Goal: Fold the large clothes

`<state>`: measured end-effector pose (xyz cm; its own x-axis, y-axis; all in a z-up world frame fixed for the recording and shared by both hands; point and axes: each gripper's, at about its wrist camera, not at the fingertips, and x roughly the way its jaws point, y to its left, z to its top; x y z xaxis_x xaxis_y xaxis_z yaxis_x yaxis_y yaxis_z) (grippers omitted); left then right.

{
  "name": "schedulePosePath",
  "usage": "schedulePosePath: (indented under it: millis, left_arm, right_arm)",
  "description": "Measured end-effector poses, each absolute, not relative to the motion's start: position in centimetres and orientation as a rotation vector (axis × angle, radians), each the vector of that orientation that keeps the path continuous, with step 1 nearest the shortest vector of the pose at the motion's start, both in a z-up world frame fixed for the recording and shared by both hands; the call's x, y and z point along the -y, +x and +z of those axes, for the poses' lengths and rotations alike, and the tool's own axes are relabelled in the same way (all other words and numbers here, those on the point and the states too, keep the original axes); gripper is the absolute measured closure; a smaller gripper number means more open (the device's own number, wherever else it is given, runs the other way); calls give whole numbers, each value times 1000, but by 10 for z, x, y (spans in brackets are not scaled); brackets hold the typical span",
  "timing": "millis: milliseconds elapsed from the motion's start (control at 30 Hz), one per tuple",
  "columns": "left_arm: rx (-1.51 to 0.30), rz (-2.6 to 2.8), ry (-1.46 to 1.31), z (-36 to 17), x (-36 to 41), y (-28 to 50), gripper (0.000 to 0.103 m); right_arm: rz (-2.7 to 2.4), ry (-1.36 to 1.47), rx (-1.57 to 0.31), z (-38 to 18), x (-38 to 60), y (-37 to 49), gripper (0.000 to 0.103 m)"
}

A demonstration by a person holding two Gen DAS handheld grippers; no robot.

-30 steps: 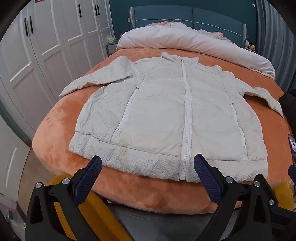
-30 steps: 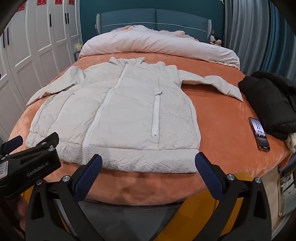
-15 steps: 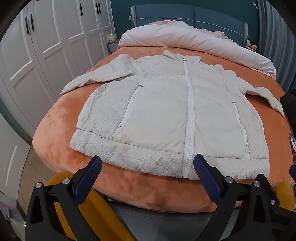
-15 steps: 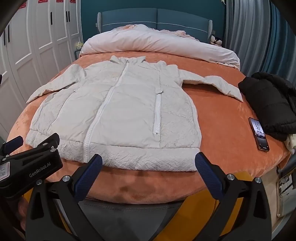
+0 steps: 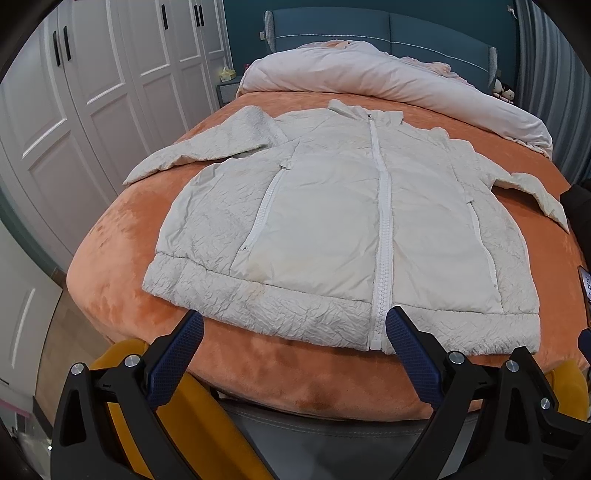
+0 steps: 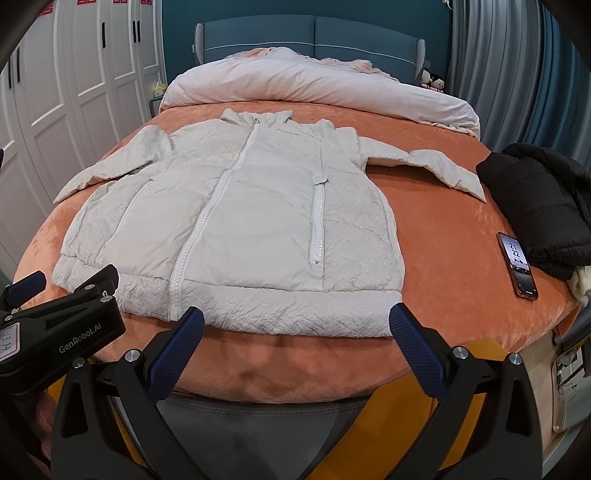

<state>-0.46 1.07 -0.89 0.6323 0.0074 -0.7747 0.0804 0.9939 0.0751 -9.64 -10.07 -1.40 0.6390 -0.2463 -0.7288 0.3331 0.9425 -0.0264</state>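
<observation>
A large cream-white zip jacket (image 5: 332,229) (image 6: 236,225) lies flat and face up on the orange bed cover (image 5: 122,236) (image 6: 443,236), hem towards me, both sleeves spread outwards. My left gripper (image 5: 293,334) hovers open just short of the hem, straddling its left half up to the zip's lower end. My right gripper (image 6: 295,328) is also open, just short of the hem's right half, holding nothing. The body of the left gripper (image 6: 62,325) shows at the left edge of the right wrist view.
A black garment (image 6: 543,206) is heaped at the bed's right side, with a phone (image 6: 517,264) beside it. A rolled pale duvet (image 6: 317,86) lies across the bed's far end by the blue headboard (image 6: 310,35). White wardrobe doors (image 5: 92,92) run along the left.
Both views have shifted slightly and the jacket looks a little lower and nearer in the frames. Both grippers stay open and the jacket has not moved.
</observation>
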Motion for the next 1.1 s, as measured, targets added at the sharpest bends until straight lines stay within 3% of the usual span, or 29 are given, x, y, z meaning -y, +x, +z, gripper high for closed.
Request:
schedulePosePath:
  millis: [1100]
  left_arm:
    - [-887, -39, 105, -9, -13, -6, 8]
  right_arm:
    - [-330, 118, -816, -15, 101, -97, 5]
